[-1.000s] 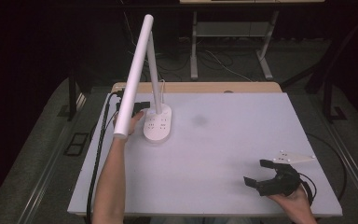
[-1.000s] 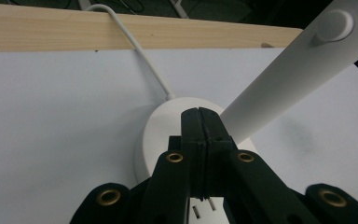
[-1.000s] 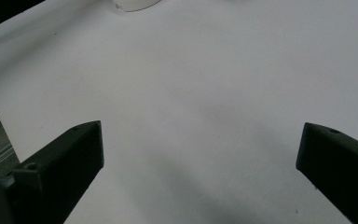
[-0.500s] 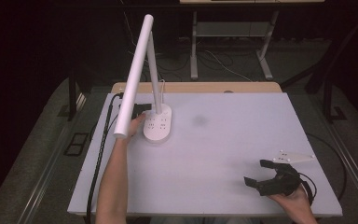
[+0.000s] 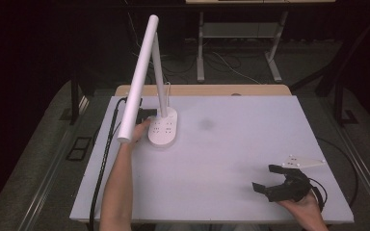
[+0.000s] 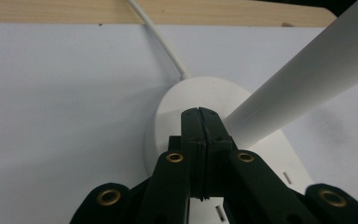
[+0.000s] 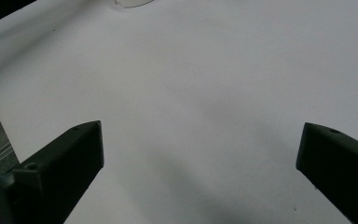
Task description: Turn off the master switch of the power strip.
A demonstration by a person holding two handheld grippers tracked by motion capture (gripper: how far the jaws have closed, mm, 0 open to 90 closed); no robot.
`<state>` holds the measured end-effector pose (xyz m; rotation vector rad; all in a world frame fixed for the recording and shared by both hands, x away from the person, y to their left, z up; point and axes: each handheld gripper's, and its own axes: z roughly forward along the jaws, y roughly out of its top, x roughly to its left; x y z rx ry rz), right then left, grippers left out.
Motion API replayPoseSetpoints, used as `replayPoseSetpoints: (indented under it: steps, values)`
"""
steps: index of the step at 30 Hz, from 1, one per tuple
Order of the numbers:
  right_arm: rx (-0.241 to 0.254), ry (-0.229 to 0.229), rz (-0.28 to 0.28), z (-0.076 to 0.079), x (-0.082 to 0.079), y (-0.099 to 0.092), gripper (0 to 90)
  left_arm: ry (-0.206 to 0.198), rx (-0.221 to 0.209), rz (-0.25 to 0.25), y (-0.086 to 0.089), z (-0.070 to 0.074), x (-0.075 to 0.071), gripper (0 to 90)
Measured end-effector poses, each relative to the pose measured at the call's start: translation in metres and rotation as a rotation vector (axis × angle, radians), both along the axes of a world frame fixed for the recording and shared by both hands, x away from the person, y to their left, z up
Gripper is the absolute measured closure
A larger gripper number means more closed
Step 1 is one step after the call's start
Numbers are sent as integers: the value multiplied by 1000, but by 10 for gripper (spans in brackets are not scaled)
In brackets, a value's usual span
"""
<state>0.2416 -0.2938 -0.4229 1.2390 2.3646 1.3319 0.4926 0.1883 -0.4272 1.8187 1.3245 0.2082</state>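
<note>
While I have the left hand-held gripper [image 6: 199,112] pressed shut, jaws flat against each other with nothing between them, its tip sits right over the rear part of the lamp base [image 6: 177,100], where the stem meets it. The desk lamp [image 5: 163,127] stands at the far left of the tabletop [image 5: 231,159], its white oval base carrying small markings on top that I take for touch controls, though I cannot read them. From the high view my left hand-held gripper [image 5: 147,117] is at the base's left rear edge, partly behind the long lamp head [image 5: 137,79], which slants down from high at the back toward the near left, so its long axis runs almost along my left forearm.

What matters for the next move is that the base lies directly under and just ahead of the closed tip, so I judge this to be a press or a nudge with the tip, not a grasp. The stem [image 6: 303,77] passes close on the tip's right in the left gripper view, so I would keep clear of it. A white cord [image 6: 161,44] leaves the base toward the wooden back edge.

My right hand-held gripper [image 5: 282,185] rests at the near right corner, jaws spread wide over bare tabletop, well apart from the lamp; the left is plainly the nearer one.
</note>
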Motion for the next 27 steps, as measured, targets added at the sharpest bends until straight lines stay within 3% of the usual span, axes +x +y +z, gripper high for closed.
replayPoseSetpoints:
  steps: [4,10,15,27]
  values:
    - [-2,2,1,0,0,0,2,26,-40,-6,0,-1,1,898]
    - [-2,4,3,-1,0,1,2,32,-34,-7,0,-3,1,900]
    - [-3,2,8,-1,0,2,2,18,5,-19,-4,-2,0,900]
    - [7,-8,-4,3,-5,-4,2,39,3,8,-5,-2,0,900]
